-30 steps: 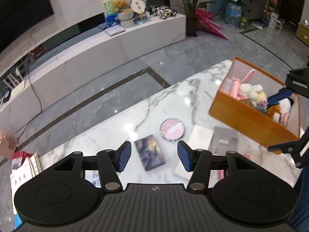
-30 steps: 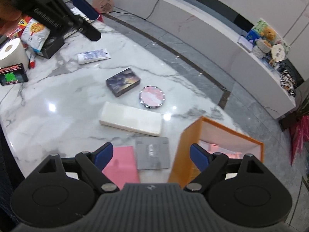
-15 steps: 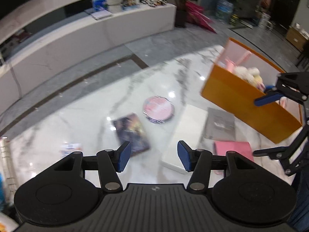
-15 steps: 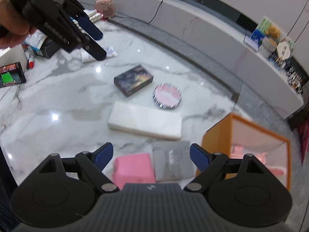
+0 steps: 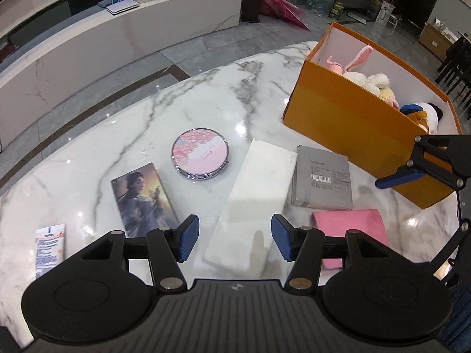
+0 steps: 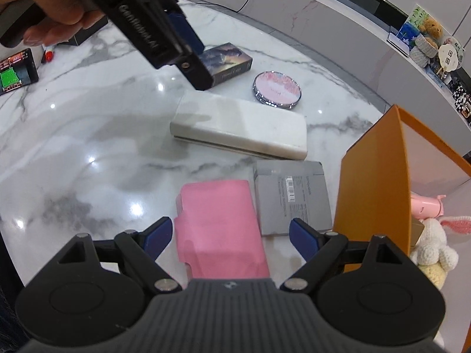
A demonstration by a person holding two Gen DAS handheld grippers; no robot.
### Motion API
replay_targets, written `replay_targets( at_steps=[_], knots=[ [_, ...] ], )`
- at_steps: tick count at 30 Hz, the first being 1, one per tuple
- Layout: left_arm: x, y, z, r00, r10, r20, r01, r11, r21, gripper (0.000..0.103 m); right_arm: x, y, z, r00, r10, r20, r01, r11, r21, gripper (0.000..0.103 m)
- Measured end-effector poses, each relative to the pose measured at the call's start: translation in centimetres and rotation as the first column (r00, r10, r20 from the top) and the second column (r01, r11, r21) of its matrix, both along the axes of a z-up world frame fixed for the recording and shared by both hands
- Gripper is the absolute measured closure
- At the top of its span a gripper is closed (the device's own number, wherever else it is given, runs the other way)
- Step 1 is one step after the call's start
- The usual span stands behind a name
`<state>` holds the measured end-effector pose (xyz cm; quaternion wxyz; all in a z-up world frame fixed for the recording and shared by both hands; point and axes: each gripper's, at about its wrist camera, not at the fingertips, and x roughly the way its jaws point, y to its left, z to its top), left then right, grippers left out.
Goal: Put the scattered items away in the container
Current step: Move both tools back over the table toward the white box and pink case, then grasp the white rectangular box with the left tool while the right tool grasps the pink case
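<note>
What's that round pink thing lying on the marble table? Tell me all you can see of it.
The round pink compact looks like a flat disc case: a lid printed with pink blossoms and pale swirls, ringed by a shiny, ridged metal-looking rim. It lies flat and closed on the white marble table, touching nothing, between the picture-covered box and the long white block.

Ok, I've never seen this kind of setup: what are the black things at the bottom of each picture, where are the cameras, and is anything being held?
No robot here: a person carries a hand-held gripper in each hand, with a camera on each looking along its blue-tipped fingers. The left hand-held gripper, its jaws opening, hangs over a long white box. The right hand-held gripper, open, hangs over a pink cloth. Neither holds anything. Also on the marble table: a grey box, a round pink tin, a picture box and a tube. The orange box already holds soft toys.
</note>
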<state>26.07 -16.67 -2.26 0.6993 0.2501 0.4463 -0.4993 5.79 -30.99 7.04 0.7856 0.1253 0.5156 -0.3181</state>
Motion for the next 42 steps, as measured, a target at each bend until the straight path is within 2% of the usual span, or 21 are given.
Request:
replay_targets(
  at_steps=[4, 10, 18, 31, 42],
  knots=[
    [-0.3, -1.1, -1.2, 0.999, -0.033, -0.012, 0.034, 0.999, 0.006, 0.034, -0.2, -0.4, -1.0, 1.0, 0.007, 0.005, -0.007, 0.999, 0.036, 0.015],
    [-0.3, -2.0, -3.0, 0.998, -0.05, -0.037, 0.051, 0.998, 0.033, 0.034, -0.7, -0.5, -2.6, 1.0, 0.016, 0.017, -0.018, 0.995, 0.095, 0.015],
    [0.3, -2.9, -4.0, 0.998, -0.049, -0.048, 0.051, 0.998, 0.044, 0.033, -1.5, -0.6, -4.0, 1.0, 0.009, 0.02, -0.012, 0.991, 0.13, 0.015],
    [0.2, -4.5, -5.1, 0.995, -0.081, -0.055, 0.084, 0.995, 0.052, 0.026, -1.6, -0.8, -5.0, 0.999, 0.02, 0.032, -0.024, 0.99, 0.137, 0.014],
    [0.1, -5.5, -6.1, 0.994, -0.095, -0.052, 0.098, 0.992, 0.076, 0.024, -1.1, -0.4, -4.8, 0.998, 0.055, 0.034, -0.059, 0.992, 0.111, 0.014]
  ],
)
